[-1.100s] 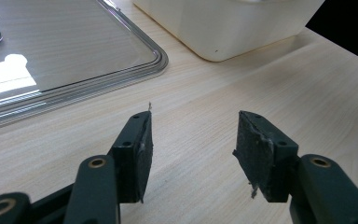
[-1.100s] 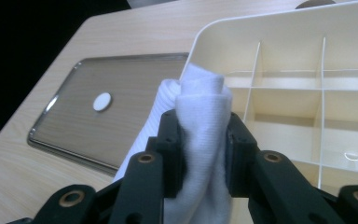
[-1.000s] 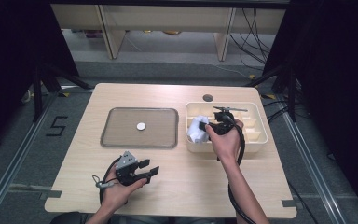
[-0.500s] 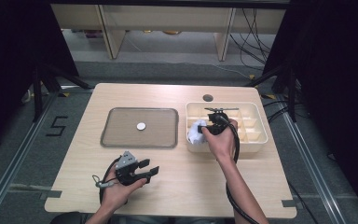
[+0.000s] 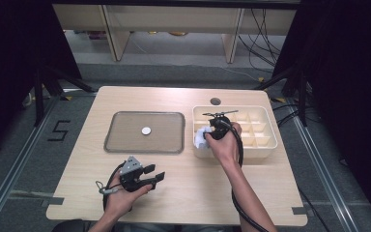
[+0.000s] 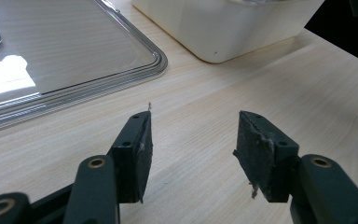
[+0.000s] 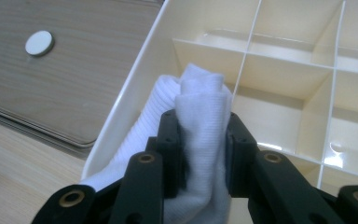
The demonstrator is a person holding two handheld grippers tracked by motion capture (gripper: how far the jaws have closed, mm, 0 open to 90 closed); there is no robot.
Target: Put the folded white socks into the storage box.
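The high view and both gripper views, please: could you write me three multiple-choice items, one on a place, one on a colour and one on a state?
1. Where does the small disc lie?
A. on the tray
B. in the box
C. on the bare table

2. What colour is the cloth?
A. red
B. white
C. black

3. How does the left gripper stand?
A. shut on the cloth
B. shut on the disc
C. open, holding nothing

Answers:
1. A, since the high view shows the disc near the tray's middle.
2. B, since the right gripper view shows white ribbed fabric pinched by the right gripper at the box's edge.
3. C, since the left gripper view shows its jaws wide apart over bare wood.
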